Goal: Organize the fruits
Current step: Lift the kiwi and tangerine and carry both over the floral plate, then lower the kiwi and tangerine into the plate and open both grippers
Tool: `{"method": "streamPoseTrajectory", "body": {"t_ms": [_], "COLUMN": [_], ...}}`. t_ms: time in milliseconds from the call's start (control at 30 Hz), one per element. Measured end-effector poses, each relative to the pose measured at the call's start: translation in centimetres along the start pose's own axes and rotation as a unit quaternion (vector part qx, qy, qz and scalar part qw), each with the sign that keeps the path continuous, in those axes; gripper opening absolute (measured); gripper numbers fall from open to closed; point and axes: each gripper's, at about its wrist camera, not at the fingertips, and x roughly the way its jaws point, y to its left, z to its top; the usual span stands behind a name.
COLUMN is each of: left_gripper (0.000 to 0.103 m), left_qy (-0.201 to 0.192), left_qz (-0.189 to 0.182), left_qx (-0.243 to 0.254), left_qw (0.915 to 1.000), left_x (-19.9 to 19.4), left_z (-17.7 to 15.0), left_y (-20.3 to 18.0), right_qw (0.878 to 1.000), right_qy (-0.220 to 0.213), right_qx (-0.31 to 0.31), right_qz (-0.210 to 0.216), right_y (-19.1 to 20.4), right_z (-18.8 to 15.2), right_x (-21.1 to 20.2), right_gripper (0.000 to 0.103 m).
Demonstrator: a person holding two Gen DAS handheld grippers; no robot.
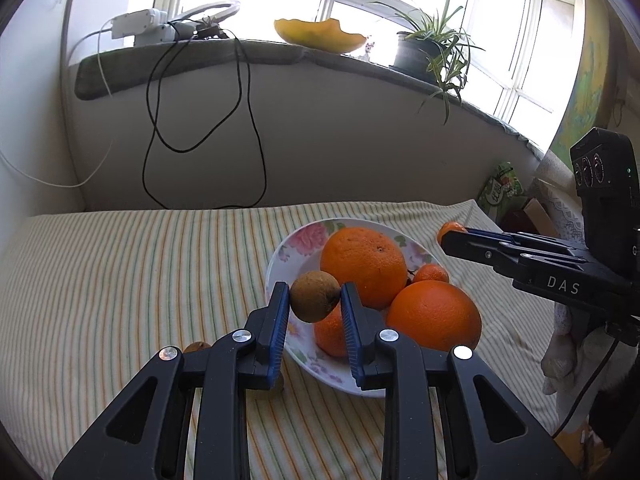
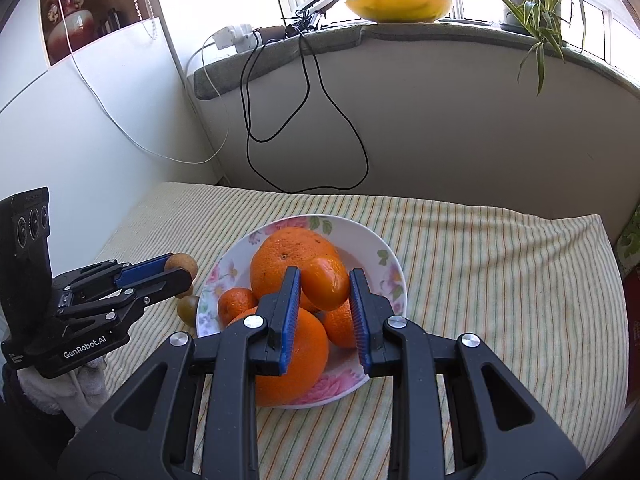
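Note:
A floral white plate sits on the striped cloth and holds several oranges and small tangerines. My left gripper is shut on a small brown round fruit, held above the plate's left edge. My right gripper is shut on a small tangerine, held above the plate. Two more small brown fruits lie on the cloth left of the plate.
The striped cloth covers the table. Behind are a wall with hanging black cables, a windowsill with a yellow bowl, a potted plant and a power strip. A green packet stands at the far right.

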Motion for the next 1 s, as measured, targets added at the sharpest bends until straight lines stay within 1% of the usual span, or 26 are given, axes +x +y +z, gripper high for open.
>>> {"method": "streamPoseTrajectory", "body": {"t_ms": [233,667,700,733,767,800,867,933,967,1000], "left_gripper": [0.025,0.025,0.026,0.033,0.037,0.039,0.039,0.039,0.039,0.042], "left_qy": [0.004,0.002,0.001,0.0,-0.002,-0.003,-0.003,-0.003,-0.003,-0.003], "left_qz": [-0.001,-0.008,-0.008,-0.007,-0.007,-0.008,-0.008,-0.007,-0.007,-0.006], "left_qx": [0.005,0.014,0.014,0.014,0.014,0.013,0.015,0.017,0.017,0.017], "left_qw": [1.0,0.9999,0.9999,0.9999,0.9999,0.9999,0.9998,0.9998,0.9998,0.9998], "left_x": [0.6,0.5,0.4,0.4,0.3,0.2,0.2,0.1,0.0,0.0], "left_z": [0.2,0.6,0.6,0.7,0.7,0.7,0.7,0.7,0.7,0.7], "left_y": [-0.3,-0.6,-0.7,-0.7,-0.7,-0.7,-0.7,-0.8,-0.7,-0.7], "right_qw": [1.0,1.0,1.0,1.0,1.0,1.0,1.0,1.0,1.0,1.0], "right_qy": [0.004,0.011,0.011,0.012,0.013,0.013,0.008,0.002,0.002,0.001], "right_qx": [0.004,-0.004,-0.005,-0.007,-0.008,-0.008,-0.008,-0.008,-0.008,-0.007], "right_qz": [0.0,0.004,0.003,0.003,0.002,0.001,-0.004,-0.005,-0.004,-0.004], "right_y": [-0.8,-0.6,-0.6,-0.6,-0.6,-0.5,-0.5,-0.5,-0.5,-0.5], "right_z": [0.4,0.5,0.5,0.6,0.6,0.6,0.5,0.6,0.6,0.6], "right_x": [1.1,1.9,1.9,2.0,2.1,2.1,1.9,1.6,1.5,1.4], "right_gripper": [0.026,0.026,0.026,0.026,0.026,0.028,0.047,0.052,0.052,0.052]}}
